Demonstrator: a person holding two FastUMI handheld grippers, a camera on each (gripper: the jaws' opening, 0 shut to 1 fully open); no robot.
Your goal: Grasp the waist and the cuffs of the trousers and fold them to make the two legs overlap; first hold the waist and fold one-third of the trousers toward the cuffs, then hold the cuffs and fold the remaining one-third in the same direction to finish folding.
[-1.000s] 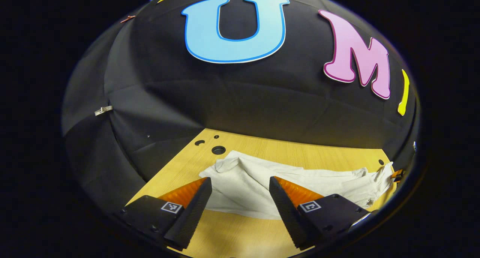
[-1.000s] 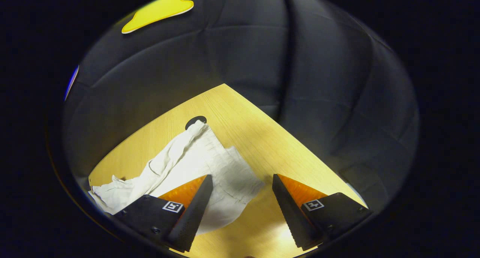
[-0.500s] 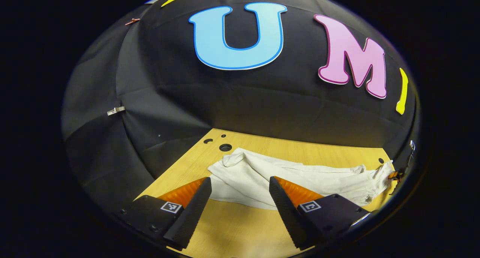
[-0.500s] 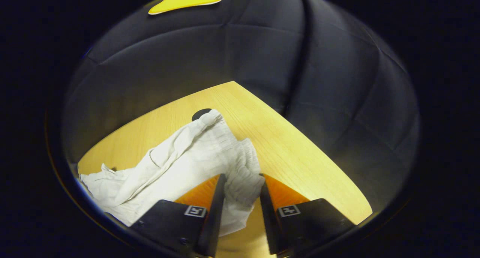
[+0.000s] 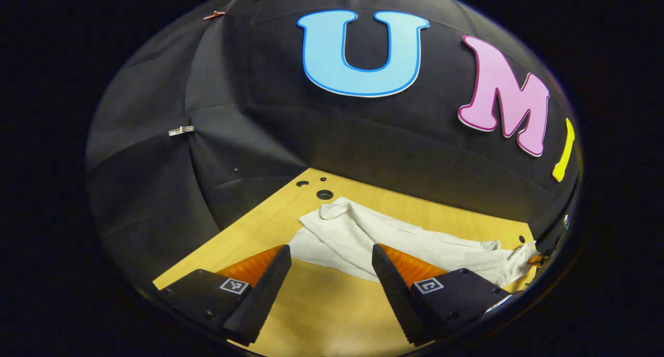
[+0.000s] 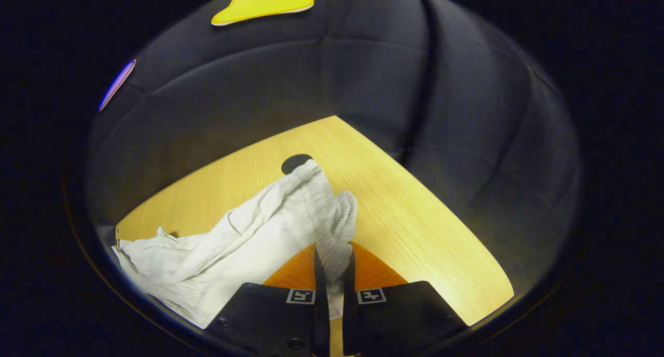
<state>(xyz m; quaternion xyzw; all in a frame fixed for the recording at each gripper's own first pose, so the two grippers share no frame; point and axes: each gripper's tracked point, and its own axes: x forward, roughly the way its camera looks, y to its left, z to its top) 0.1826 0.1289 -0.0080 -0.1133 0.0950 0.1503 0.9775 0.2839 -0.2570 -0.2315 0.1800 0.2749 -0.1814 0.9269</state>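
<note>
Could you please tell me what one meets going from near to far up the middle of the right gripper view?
Right gripper, shut on the gathered waistband → trousers spreading away → round hole in the wooden table → black booth wall.

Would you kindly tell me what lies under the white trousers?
The trousers lie on the wooden table; a dark hole peeks out beside the waistband. Anything beneath the cloth is hidden.
</note>
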